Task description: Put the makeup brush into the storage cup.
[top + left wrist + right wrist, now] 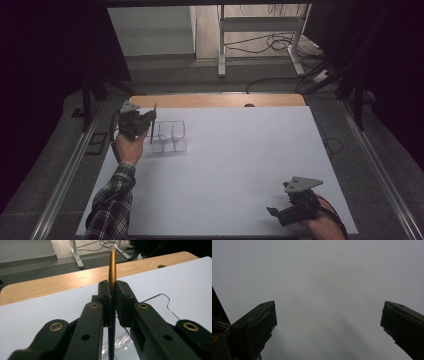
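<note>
My left gripper is shut on a thin pen with a gold tapered end and a dark shaft; the pen stands roughly upright between the pads. It hangs just left of a clear plastic organiser with open compartments, whose rim shows past the jaws. My right gripper rests low at the near right of the white table sheet, open wide, with only bare white surface between its fingers.
A strip of wooden tabletop runs along the far edge of the sheet. Beyond it are a metal stand's legs and cables on the floor. Metal rails border the table on both sides.
</note>
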Demonstrator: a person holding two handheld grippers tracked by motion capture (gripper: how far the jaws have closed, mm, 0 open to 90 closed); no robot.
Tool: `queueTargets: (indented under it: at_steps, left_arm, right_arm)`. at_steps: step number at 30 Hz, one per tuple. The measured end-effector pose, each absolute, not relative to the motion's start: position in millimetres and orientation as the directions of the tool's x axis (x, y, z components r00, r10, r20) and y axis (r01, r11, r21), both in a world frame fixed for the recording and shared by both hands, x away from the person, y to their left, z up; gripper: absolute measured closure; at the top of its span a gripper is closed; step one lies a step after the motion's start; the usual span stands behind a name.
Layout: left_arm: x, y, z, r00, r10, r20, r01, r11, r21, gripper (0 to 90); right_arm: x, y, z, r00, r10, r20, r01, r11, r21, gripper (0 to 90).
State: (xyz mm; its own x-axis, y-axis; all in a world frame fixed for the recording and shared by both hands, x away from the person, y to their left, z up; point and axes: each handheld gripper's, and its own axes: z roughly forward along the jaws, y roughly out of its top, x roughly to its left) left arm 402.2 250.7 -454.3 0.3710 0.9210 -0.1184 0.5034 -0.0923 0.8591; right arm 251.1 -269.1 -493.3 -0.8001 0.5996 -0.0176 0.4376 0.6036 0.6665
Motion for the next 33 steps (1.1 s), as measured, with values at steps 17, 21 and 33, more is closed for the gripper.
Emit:
queueTargets:
  at_steps: [17, 21, 33]
  left_arm:
    - [400, 250, -466, 0.362, 0.923, -0.131, 0.522, -0.084, 0.849, 82.6]
    - [401, 250, -467, 0.344, 0.930, -0.132, 0.513, -0.068, 0.856, 49.9]
    - [405, 253, -462, 0.372, 0.913, -0.168, 0.533, -0.062, 0.844, 1.5]
  right_arm:
    - [251, -268, -495, -0.807, 0.590, -0.017, 0.437, 0.617, 0.655, 0.6]
    - [251, -268, -495, -0.810, 0.587, -0.016, 0.437, 0.621, 0.650, 0.6]
    - [251, -267, -496, -0.812, 0.583, -0.016, 0.438, 0.627, 0.644, 0.6]
